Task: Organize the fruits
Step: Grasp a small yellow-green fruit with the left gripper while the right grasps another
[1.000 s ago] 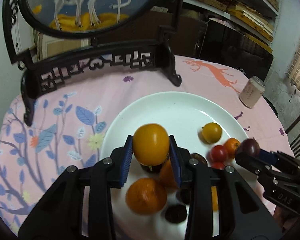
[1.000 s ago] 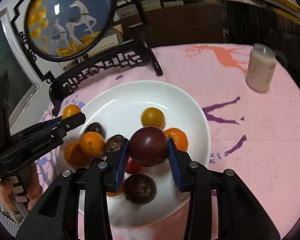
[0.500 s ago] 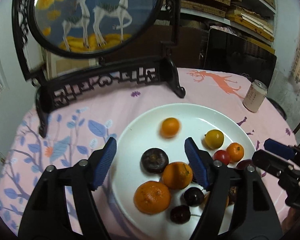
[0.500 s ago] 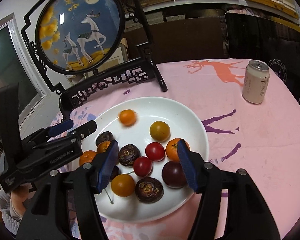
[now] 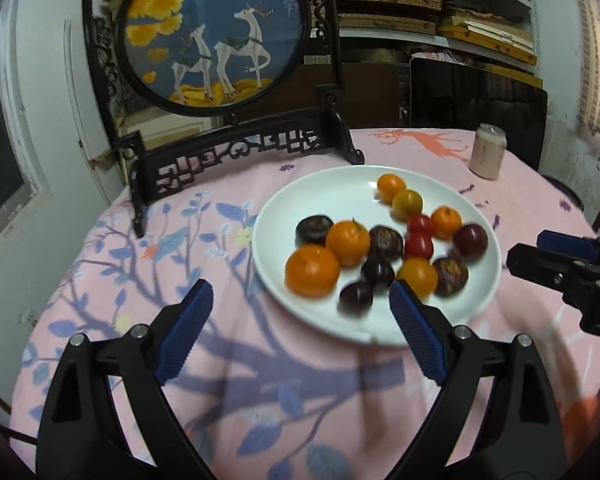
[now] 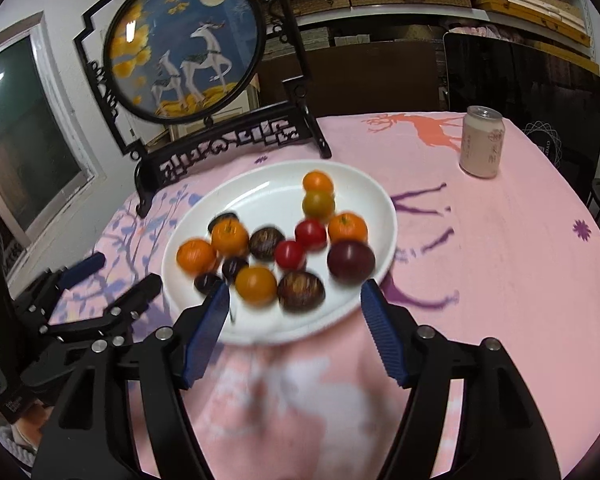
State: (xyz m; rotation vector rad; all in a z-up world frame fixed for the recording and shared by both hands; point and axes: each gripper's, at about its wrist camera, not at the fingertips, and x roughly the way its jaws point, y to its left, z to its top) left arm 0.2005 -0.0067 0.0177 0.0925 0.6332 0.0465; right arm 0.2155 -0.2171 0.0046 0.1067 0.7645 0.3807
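The screen (image 6: 184, 48), a round deer picture in a black carved stand, is at eleven o'clock on the pink cloth (image 6: 500, 280).

The left gripper (image 5: 300, 328) hangs over the cloth at the plate's near-left edge. Its jaws are wide and still opening, with nothing but cloth and the plate rim between the blue pads. In the right wrist view it shows at eight o'clock (image 6: 120, 276), apart from the plate.

The white plate (image 6: 268, 196) sits mid-table and holds all the fruit. Seen from the right wrist, at its nine o'clock side lie two oranges (image 6: 196, 256), touching, with dark fruits just behind and below them. In the middle are a brown-purple fruit (image 6: 266, 243) and two red tomatoes (image 6: 310, 234). Toward twelve o'clock a small orange fruit (image 6: 318, 182) touches a yellow-green one (image 6: 319, 204). At three o'clock sit another orange (image 6: 347, 229) and a dark red plum (image 6: 351, 261). At six o'clock are a yellow-orange fruit (image 6: 256, 285) and a mottled dark one (image 6: 301, 291).

The right gripper (image 6: 294, 320) hovers at the plate's near rim, jaws partway apart and opening, empty.

A pale can (image 6: 482, 142) stands upright at two o'clock, well apart from the plate.
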